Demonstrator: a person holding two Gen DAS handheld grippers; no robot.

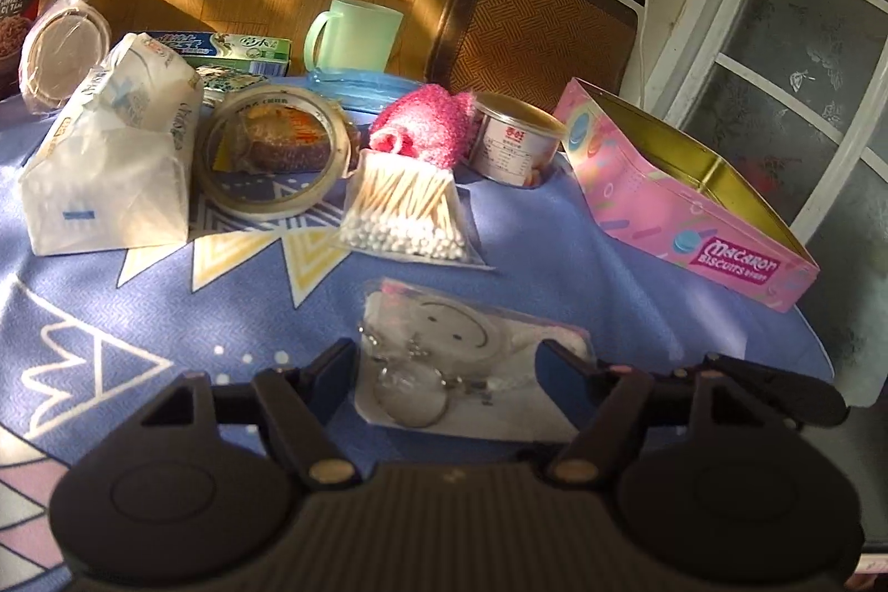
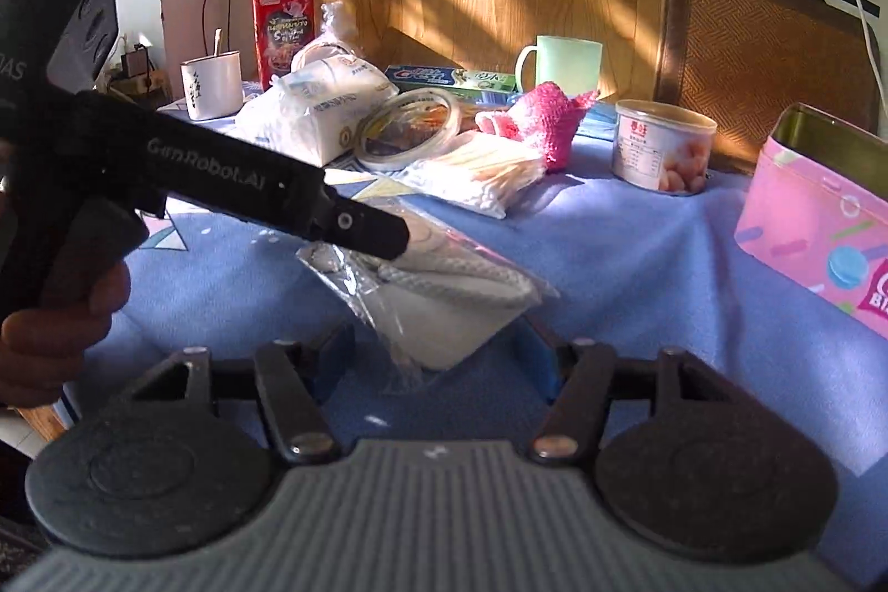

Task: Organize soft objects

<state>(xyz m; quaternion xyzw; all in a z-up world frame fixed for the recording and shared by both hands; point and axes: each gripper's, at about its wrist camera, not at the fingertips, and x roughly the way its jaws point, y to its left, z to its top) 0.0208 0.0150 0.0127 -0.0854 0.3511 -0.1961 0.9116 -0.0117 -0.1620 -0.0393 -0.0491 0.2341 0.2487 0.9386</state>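
The smiley keychain packet (image 1: 466,359) has its near edge hidden behind the left gripper (image 1: 447,362) body. In the right wrist view that gripper's arm covers the packet's far end. The pink biscuit tin (image 2: 816,226) is cut off by the right edge, its lettering only partly readable. The pink fluffy cloth (image 1: 424,128) is partly hidden behind the cotton swab bag (image 1: 408,214). Print on the small can (image 1: 513,142) is too small to read. The hand (image 2: 50,331) is cut by the left edge.
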